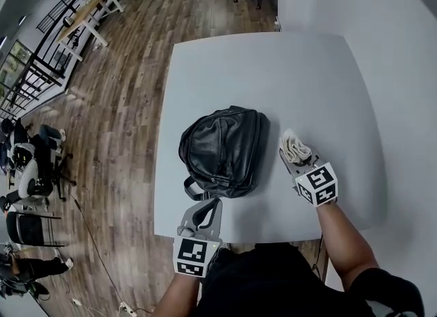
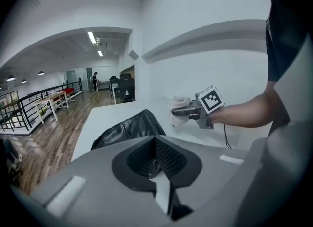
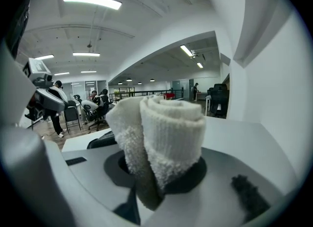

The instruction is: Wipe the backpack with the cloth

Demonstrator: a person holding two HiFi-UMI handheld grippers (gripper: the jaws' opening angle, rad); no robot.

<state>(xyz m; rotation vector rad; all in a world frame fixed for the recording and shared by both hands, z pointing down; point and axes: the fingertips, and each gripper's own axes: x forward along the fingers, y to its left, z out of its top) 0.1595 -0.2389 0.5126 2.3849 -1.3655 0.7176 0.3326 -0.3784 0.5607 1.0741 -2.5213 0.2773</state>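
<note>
One rolled terry cloth (image 3: 164, 133) clamped in right hand-held gripper (image 1: 292, 157) | left hand-held gripper (image 1: 208, 206) closed, empty | leather backpack (image 1: 222, 148)

backpack (image 1: 222, 150): glossy black
cloth (image 1: 295, 148): off-white
desk (image 1: 273, 76): pale grey
floor (image 1: 130, 70): brown wood grain
my left claw (image 1: 208, 204): grey; cube (image 1: 191, 257) black-and-white squares

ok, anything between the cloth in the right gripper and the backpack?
Nothing visible. The right gripper holds the rolled white cloth just right of the black backpack, with only bare table between them. The left gripper is off that path.
</note>
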